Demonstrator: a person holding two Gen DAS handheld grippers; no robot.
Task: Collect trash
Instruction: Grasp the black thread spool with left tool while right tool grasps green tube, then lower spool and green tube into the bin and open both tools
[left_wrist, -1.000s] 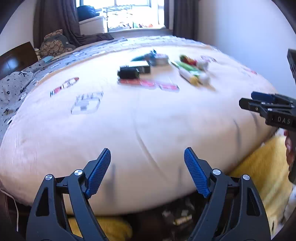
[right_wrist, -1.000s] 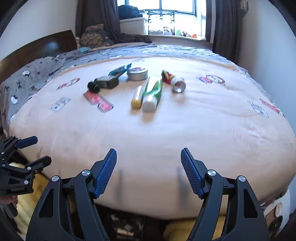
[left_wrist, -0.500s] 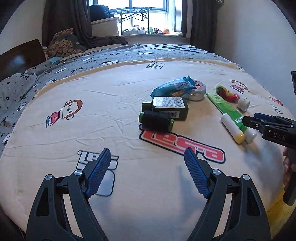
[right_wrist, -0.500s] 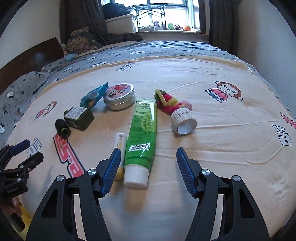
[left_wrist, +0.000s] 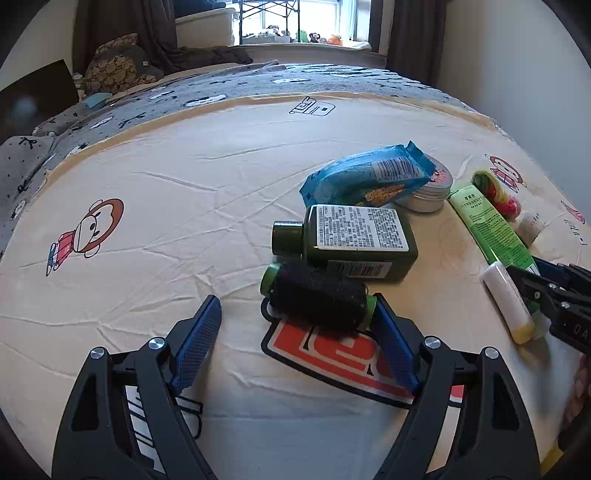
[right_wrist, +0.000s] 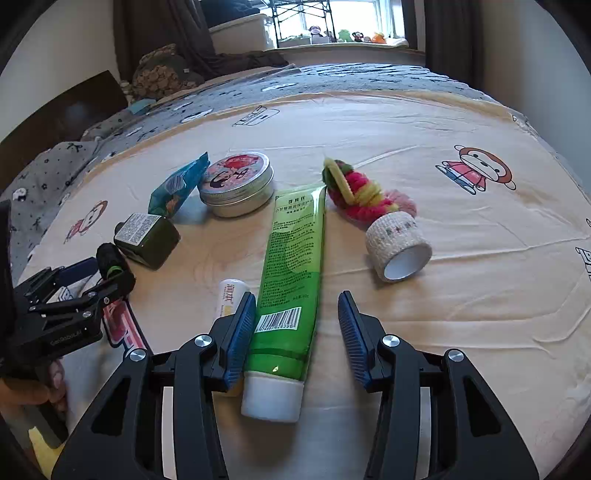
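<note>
Several items lie on the cream bed sheet. My left gripper is open; a black thread spool lies just ahead, near its right finger. Behind it are a dark green bottle and a blue snack wrapper. My right gripper is open, its fingers either side of a green tube with a white cap. A small white and yellow tube lies left of it. The left gripper also shows in the right wrist view.
A round tin, a pile of colourful hair ties and a white tape roll lie on the sheet. A grey patterned blanket covers the far part of the bed. A wall stands at the right.
Both grippers have moved forward from the bed's edge over the sheet, up to the items. The left one has reached the spool, the right one straddles the green tube.
</note>
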